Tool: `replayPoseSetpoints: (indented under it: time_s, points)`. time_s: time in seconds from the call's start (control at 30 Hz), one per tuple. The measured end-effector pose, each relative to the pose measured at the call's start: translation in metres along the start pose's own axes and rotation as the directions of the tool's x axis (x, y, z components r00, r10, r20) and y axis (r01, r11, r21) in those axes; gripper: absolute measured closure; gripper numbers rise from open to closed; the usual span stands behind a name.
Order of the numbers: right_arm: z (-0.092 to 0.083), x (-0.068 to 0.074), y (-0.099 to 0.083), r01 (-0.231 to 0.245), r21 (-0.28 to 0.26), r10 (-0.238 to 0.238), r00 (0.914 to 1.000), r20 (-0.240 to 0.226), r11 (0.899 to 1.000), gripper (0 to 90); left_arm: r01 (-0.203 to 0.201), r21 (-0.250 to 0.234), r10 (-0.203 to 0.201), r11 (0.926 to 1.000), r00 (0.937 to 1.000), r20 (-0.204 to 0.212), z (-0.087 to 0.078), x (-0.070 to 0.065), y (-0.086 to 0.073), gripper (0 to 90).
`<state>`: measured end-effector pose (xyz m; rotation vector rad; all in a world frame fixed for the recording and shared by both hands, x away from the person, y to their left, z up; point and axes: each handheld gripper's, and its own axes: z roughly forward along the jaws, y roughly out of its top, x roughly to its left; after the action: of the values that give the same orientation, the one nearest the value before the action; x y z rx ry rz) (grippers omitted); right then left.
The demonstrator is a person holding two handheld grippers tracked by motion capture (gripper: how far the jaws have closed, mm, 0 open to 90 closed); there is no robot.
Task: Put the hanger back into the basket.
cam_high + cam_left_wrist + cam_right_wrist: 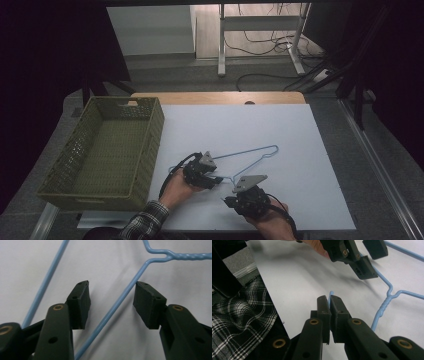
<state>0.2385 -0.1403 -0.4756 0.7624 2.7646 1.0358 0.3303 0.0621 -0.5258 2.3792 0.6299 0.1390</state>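
jaws of left gripper (111, 302) half open, straddling hanger (117, 305) shoulder wire lengthwise, not touching; right gripper (329, 315) pinches its hook.

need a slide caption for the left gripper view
Left gripper with open black jaws straddling one arm of a light blue wire coat hanger lying on the white table.

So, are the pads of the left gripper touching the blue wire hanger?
Apart. In the left gripper view, the hanger wire runs between the left gripper pads, with white table visible on both sides of it.
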Motion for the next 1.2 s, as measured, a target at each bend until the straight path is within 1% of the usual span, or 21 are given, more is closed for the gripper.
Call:
replayPoseSetpoints:
  time_s: [0.07,0.17,0.2,0.37,0.43,0.47,0.57,0.67,0.7,0.83,0.93,1.0,1.07,1.13,1.17,1.2]
  points:
    - [-0.001,0.000,0.000,0.000,-0.004,0.000,1.0000,-0.001,1.000,86.5,-0.003,0.006,0.003,1.0000,1.0000,0.002,0.001,0.000,0.001,48.0]
    - [-0.001,0.000,0.001,-0.001,-0.006,0.001,1.0000,-0.001,1.000,86.5,-0.006,0.008,0.005,1.0000,0.9999,0.012,0.002,0.000,0.001,53.5]
    - [-0.001,0.000,0.001,-0.001,-0.007,0.001,1.0000,-0.001,1.000,86.5,0.000,0.003,0.000,1.0000,0.9998,0.019,0.002,0.000,0.001,55.9]
    - [-0.002,0.000,0.002,-0.001,-0.012,0.001,1.0000,0.002,1.000,86.2,-0.010,0.001,0.010,0.9999,0.9991,0.042,0.002,0.001,0.001,64.4]
    - [-0.003,0.000,0.002,-0.003,-0.012,0.003,1.0000,0.003,1.000,86.1,-0.016,0.000,0.016,0.9999,0.9988,0.046,0.002,0.001,0.001,65.2]
    - [-0.003,0.000,0.002,-0.003,-0.011,0.003,1.0000,0.003,1.000,86.0,-0.002,-0.011,0.003,0.9999,0.9988,0.049,0.002,0.000,0.001,65.6]
    - [-0.003,0.001,0.002,-0.005,-0.012,0.005,1.0000,0.004,1.000,85.9,-0.011,-0.008,0.012,0.9999,0.9986,0.052,0.002,0.000,0.002,66.2]
    - [-0.004,0.001,0.002,-0.004,-0.015,0.004,1.0000,0.008,1.000,85.9,-0.010,-0.010,0.011,0.9999,0.9983,0.058,0.001,0.001,0.002,66.4]
    - [-0.005,0.001,0.002,-0.004,-0.016,0.004,0.9999,0.009,1.000,85.8,-0.021,-0.001,0.021,0.9998,0.9981,0.058,0.001,0.002,0.002,66.5]
    - [-0.007,0.002,0.003,-0.012,-0.028,0.012,0.9998,0.016,1.000,80.6,-0.029,0.011,0.028,0.9995,0.9980,0.058,0.002,0.001,0.001,66.8]
    - [-0.012,0.001,0.005,-0.016,-0.038,0.017,0.9995,0.027,0.999,79.4,-0.028,0.009,0.028,0.9996,0.9979,0.058,0.002,0.001,0.002,66.9]
    - [-0.018,-0.001,0.006,-0.018,-0.051,0.020,0.9990,0.039,0.999,77.9,-0.026,0.007,0.026,0.9996,0.9980,0.058,0.001,0.001,0.002,67.0]
    - [-0.025,-0.007,0.007,-0.028,-0.059,0.031,0.9982,0.051,0.998,75.9,-0.023,0.000,0.023,0.9997,0.9981,0.058,0.000,0.002,0.002,67.1]
    - [-0.032,-0.015,0.005,-0.041,-0.067,0.046,0.9967,0.067,0.997,74.1,-0.021,-0.003,0.021,0.9998,0.9979,0.061,-0.001,0.003,0.002,67.2]
    - [-0.036,-0.020,0.004,-0.054,-0.073,0.060,0.9955,0.074,0.996,72.6,-0.006,-0.014,0.007,0.9999,0.9981,0.061,-0.001,0.002,0.001,67.1]
    - [-0.039,-0.025,0.003,-0.065,-0.075,0.071,0.9945,0.077,0.995,70.8,-0.007,-0.015,0.008,0.9999,0.9981,0.061,-0.002,0.002,0.001,67.2]
